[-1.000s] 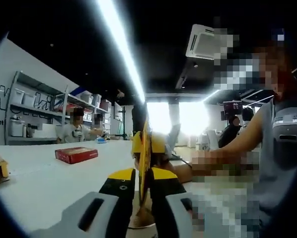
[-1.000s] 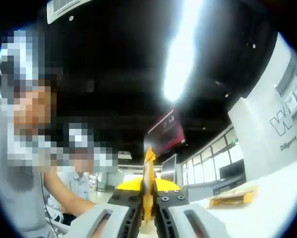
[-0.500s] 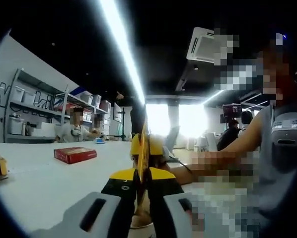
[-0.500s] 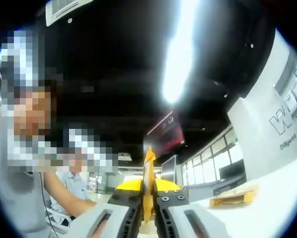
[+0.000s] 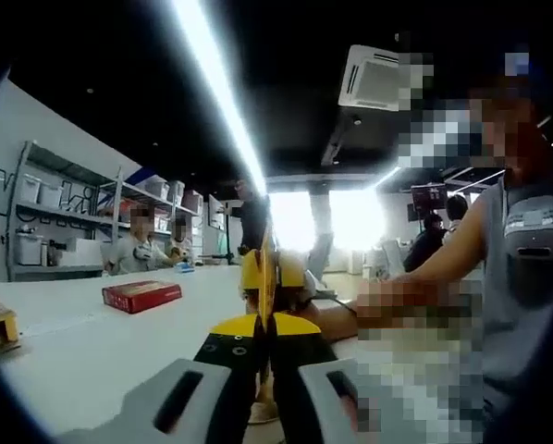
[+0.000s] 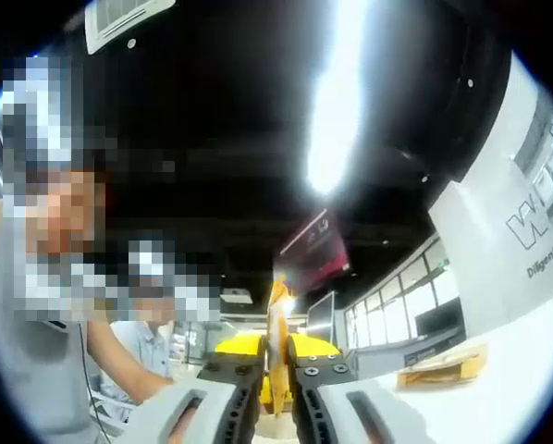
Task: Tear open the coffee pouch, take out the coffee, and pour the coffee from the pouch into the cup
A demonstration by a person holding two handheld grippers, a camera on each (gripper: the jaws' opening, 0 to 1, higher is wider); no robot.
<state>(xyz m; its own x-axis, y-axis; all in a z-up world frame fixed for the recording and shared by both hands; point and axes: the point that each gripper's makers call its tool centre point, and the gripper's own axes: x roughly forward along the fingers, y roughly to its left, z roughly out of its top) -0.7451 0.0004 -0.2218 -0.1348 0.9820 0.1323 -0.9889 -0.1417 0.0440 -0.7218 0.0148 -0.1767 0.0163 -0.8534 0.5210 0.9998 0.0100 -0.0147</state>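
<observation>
Left gripper view: the left gripper [image 5: 265, 344] has its jaws clenched on the coffee pouch [image 5: 266, 277], a thin yellow pouch seen edge-on, rising straight up from between the jaws. Just beyond the pouch, the right gripper [image 5: 275, 273] shows as a yellow-and-black head clamped on the same pouch from the far side. In the right gripper view, the right gripper [image 6: 276, 388] is likewise closed on the pouch [image 6: 276, 338], whose upper edge stands above the jaw tips. The pouch's long axis runs upright along both sets of jaws, its top pointing away from the table [image 5: 82, 356]. Below the pouch, between the left gripper's jaws, a pale rounded rim may be the cup [image 5: 262, 413]; it is too obscured to confirm. Judged from this, the task is at the tearing stage: both tools pinch the pouch, no opening can be made out, and removing and pouring the coffee remain. Farther from the pouch on the table lies a red box [image 5: 141, 296].
</observation>
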